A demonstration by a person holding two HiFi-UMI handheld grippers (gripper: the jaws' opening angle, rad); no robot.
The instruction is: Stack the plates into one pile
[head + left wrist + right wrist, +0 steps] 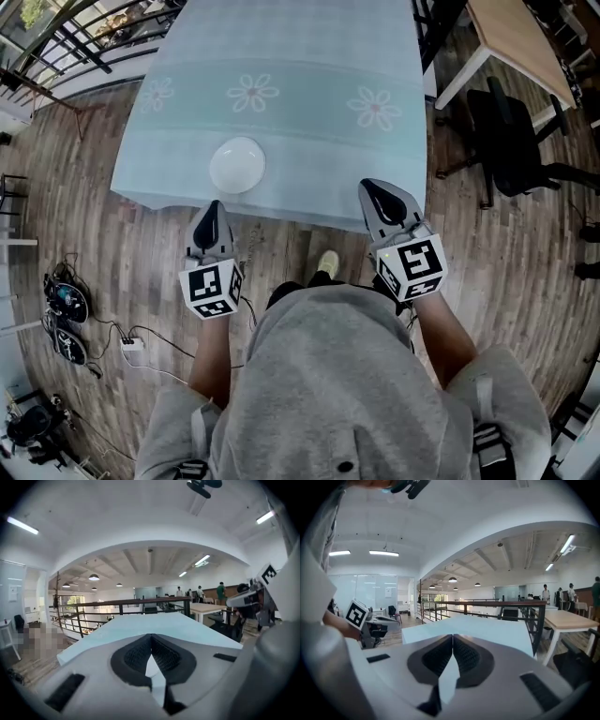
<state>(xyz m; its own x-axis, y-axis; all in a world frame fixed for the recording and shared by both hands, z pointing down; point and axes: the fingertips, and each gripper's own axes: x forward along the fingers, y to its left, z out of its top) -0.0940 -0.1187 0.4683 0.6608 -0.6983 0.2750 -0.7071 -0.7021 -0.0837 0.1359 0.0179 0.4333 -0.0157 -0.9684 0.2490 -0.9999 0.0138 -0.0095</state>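
Observation:
A white round plate [237,165] lies near the front edge of the table [281,56], which has a pale blue-green cloth with flower prints. Whether more plates lie under it I cannot tell. My left gripper [212,214] hangs just in front of the table edge, a little nearer than the plate, with its jaws shut and empty [151,637]. My right gripper [375,192] is at the table's front right corner, also shut with nothing in it [453,637]. Neither gripper view shows the plate.
A black office chair [511,141] and a wooden desk [520,37] stand to the right of the table. A metal railing [66,47] runs at the back left. Cables and dark gear [66,309] lie on the wooden floor at the left.

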